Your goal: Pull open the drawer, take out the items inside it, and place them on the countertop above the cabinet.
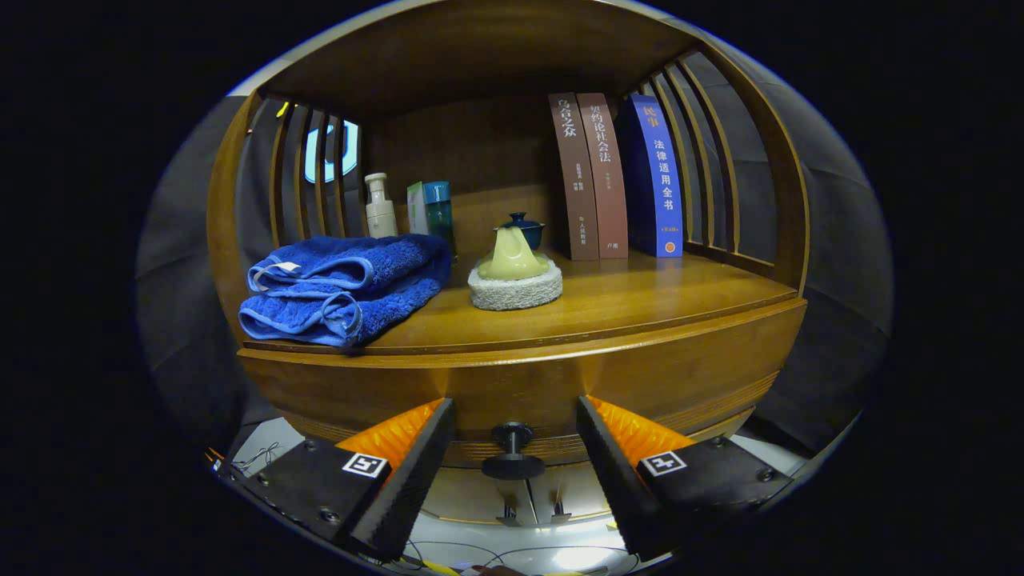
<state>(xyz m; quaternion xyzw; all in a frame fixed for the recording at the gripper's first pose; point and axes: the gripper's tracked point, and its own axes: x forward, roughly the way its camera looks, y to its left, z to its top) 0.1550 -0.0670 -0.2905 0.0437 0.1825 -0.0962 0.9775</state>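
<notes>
Gripper (514,448) spread wide, holding nothing. Dark drawer knob (513,450) centred between fingers, stem pointing straight back along approach line. Drawer front (512,384) apparently flush, closed; contents hidden. Countertop (640,300) directly above, carrying blue towel (340,292).

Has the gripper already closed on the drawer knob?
No: the gripper is open, its fingers standing apart on either side of the drawer knob without touching it.
</notes>
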